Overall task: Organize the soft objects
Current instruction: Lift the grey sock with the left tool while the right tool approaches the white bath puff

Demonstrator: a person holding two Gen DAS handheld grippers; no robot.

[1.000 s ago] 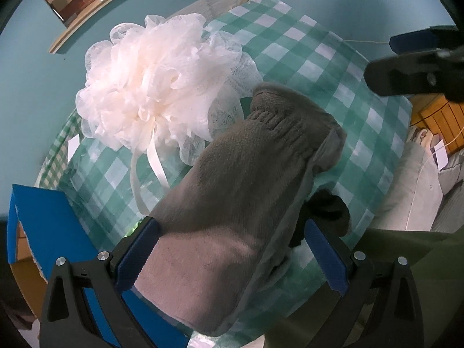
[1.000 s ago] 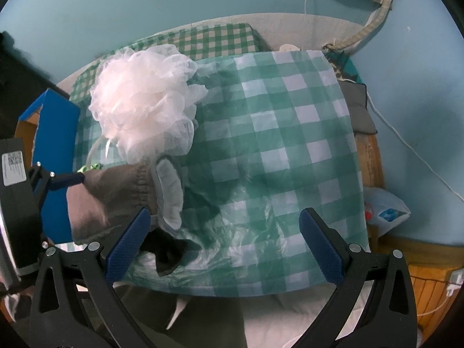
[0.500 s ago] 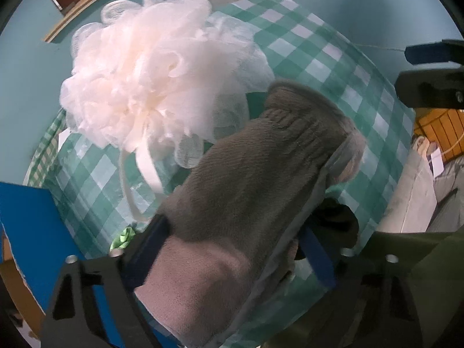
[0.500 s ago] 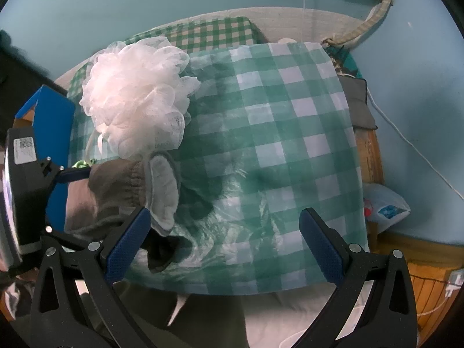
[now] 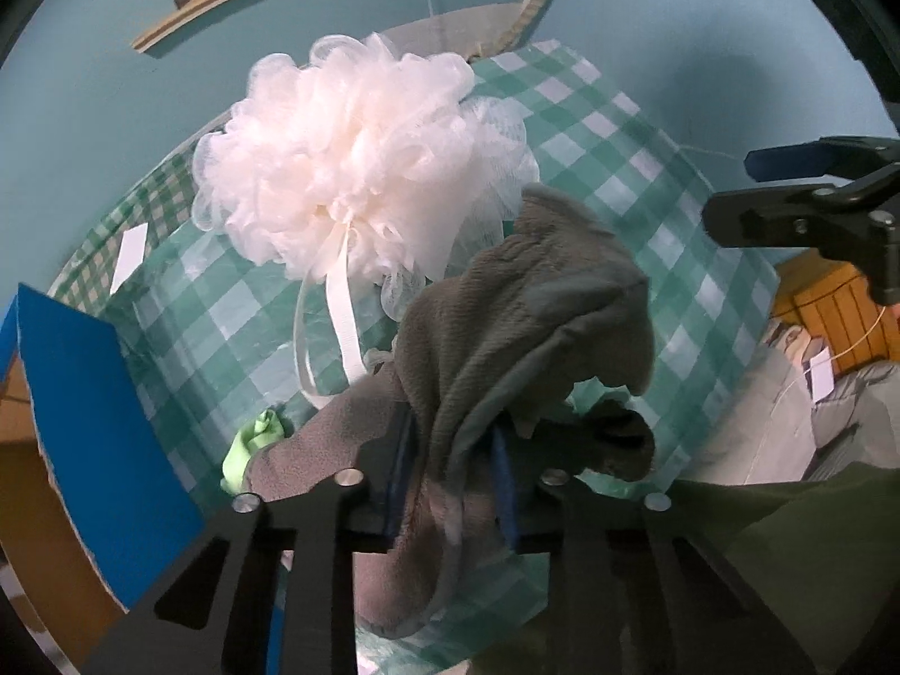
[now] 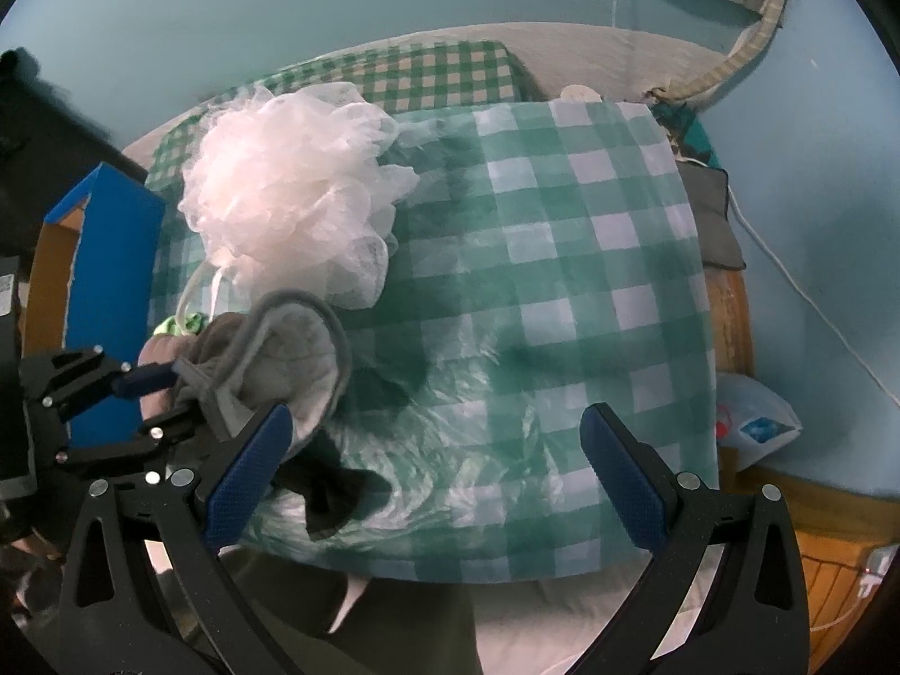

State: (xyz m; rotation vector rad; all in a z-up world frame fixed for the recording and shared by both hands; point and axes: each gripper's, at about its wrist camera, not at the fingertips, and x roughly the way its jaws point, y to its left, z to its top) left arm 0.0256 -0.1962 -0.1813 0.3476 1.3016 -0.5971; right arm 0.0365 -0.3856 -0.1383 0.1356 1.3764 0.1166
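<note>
My left gripper point(image 5: 450, 484) is shut on a grey fuzzy sock point(image 5: 506, 326), pinched between its blue pads and bunched up above the green checked tablecloth point(image 5: 647, 180). The sock also shows in the right wrist view point(image 6: 281, 360), held by the left gripper point(image 6: 169, 394). A cream mesh bath pouf point(image 5: 360, 163) with a ribbon loop lies just beyond the sock; it also shows in the right wrist view point(image 6: 287, 202). My right gripper point(image 6: 433, 472) is open and empty over the cloth's near edge.
A blue-lined cardboard box point(image 5: 84, 410) stands at the left edge of the table, also in the right wrist view point(image 6: 107, 259). A small green item point(image 5: 253, 444) and a dark cloth piece point(image 6: 337, 495) lie near the sock. Teal wall behind.
My left gripper has closed from open onto the grey sock and lifted it, so the sock now bunches and folds. The right gripper has stayed open and shifted slightly.
</note>
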